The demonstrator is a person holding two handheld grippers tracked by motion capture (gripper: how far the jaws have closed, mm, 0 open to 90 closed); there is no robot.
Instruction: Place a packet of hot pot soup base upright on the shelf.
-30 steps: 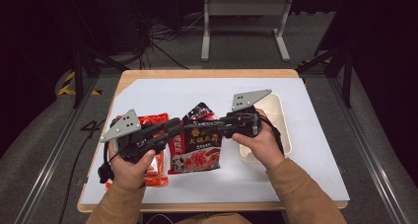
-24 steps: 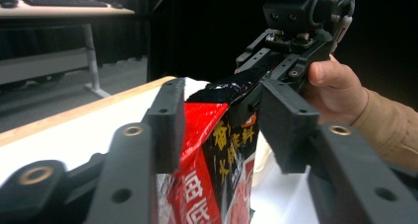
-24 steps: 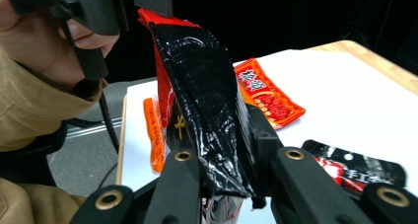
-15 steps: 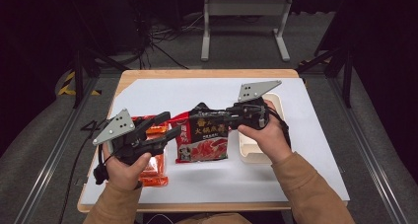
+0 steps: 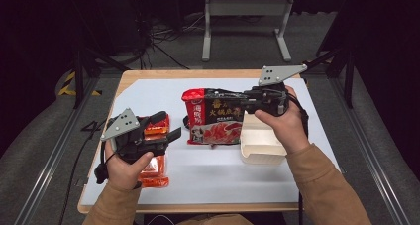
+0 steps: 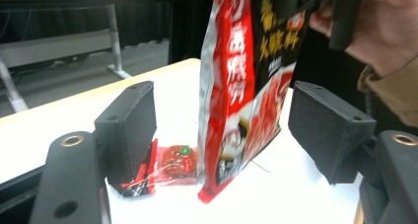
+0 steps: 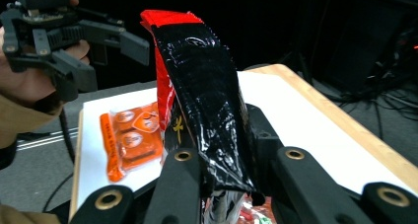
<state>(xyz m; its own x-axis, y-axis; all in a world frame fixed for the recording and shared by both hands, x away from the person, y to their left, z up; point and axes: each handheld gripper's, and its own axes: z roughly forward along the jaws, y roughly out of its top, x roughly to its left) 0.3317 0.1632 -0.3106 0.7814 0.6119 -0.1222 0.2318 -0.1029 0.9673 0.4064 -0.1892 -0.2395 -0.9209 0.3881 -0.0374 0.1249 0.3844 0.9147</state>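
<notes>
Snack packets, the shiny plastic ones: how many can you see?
3, maybe more hidden. The big red-and-black plastic pouch hangs clamped in the right gripper. The flat orange plastic packet lies under the open left gripper. A small red plastic packet lies beside the pouch.

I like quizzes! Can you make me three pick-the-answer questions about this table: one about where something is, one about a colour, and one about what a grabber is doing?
1. Where is the white box?
A. Under the right hand
B. On the floor
C. At the table's far left corner

2. What colour is the small packet near the left gripper?
A. Blue
B. Orange
C. Green

3. What is the right gripper doing?
A. Lying open on the table
B. Holding the white box
C. Clamping the big red-and-black bag

Answers:
1. A: in the high view the box sits on the table just below the right hand.
2. B: its wrapper shows orange in the high view and the right gripper view.
3. C: the right gripper view shows its jaws shut on the bag's top edge.
</notes>
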